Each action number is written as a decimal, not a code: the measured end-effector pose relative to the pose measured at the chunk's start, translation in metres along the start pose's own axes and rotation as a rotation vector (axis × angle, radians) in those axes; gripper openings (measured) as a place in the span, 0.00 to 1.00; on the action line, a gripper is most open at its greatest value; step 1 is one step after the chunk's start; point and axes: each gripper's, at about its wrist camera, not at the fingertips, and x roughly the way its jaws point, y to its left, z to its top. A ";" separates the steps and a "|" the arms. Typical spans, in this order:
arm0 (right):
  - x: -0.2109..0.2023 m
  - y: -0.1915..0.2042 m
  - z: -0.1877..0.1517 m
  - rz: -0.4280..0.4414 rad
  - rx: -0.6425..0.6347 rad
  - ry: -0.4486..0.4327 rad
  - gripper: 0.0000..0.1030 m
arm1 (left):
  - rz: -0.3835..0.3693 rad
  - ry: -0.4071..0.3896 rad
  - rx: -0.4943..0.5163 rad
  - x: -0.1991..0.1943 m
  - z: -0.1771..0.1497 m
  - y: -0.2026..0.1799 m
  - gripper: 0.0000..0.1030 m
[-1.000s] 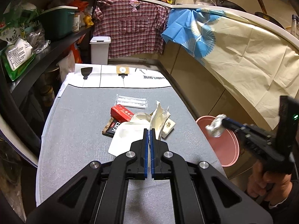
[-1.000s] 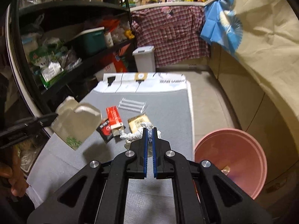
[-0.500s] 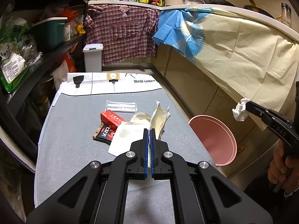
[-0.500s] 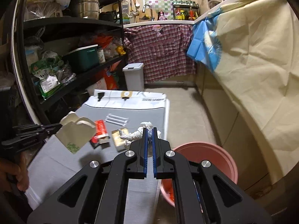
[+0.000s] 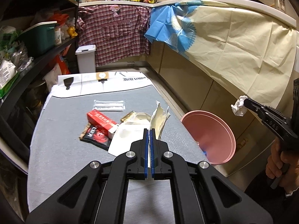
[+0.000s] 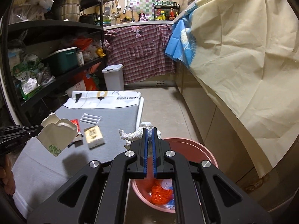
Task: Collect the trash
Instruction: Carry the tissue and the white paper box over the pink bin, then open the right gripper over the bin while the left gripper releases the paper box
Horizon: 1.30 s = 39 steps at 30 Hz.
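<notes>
The near part of the gray table (image 5: 56, 158) lies bare, while wrappers and a red box (image 5: 101, 121) crowd its middle. Open air stands above the pink bucket (image 6: 196, 147); dark shelving (image 6: 56, 24) walls the table's far side, draped cabinets (image 6: 243, 65) the other.

Left gripper (image 5: 149, 130) is clamped tight, fingers pointing forward and down. Right gripper (image 6: 149, 130) is pinched tight too, tilted downward, with a bare hand (image 5: 280, 160) wrapped round its handle below.
</notes>
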 end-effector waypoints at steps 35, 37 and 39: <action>0.021 -0.076 -0.008 -0.092 0.138 0.057 0.04 | -0.116 0.043 0.081 0.064 0.031 -0.113 0.02; 0.025 -0.079 -0.008 -0.091 0.152 0.066 0.04 | -0.124 0.042 0.087 0.068 0.034 -0.119 0.02; 0.026 -0.080 -0.008 -0.089 0.157 0.067 0.04 | -0.133 0.043 0.087 0.074 0.037 -0.125 0.02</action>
